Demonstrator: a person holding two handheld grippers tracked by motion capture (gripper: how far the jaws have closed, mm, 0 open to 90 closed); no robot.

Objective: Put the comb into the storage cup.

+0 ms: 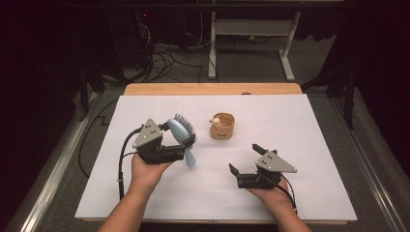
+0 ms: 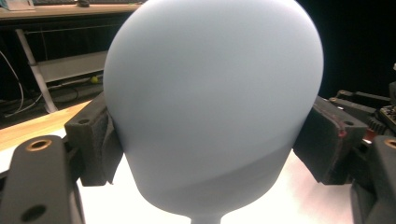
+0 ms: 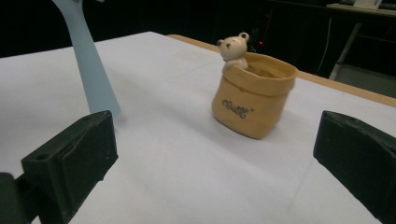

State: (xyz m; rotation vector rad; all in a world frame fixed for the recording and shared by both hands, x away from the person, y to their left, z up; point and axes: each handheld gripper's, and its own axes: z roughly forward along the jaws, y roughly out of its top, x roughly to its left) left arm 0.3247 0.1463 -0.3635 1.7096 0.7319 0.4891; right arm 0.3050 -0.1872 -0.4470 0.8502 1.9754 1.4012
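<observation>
The left gripper point(image 1: 186, 145) clamps its jaws on the pale blue hairbrush point(image 1: 180, 133) by its head, at nine o'clock of the bear pot point(image 1: 222, 126). Light, stiff, smooth plastic; the handle offers surer hold. The right gripper point(image 1: 245, 158) has its jaws wide, empty.

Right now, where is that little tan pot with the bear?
In the high view, the tan bear pot stands mid-table on the white sheet, right of the blue hairbrush.

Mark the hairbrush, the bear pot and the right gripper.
hairbrush point(image 2: 210, 107), left gripper view, smooth back of its head
bear pot point(image 3: 252, 100), right gripper view, front wall
right gripper point(image 1: 245, 157), high view, between its open jaws
</observation>
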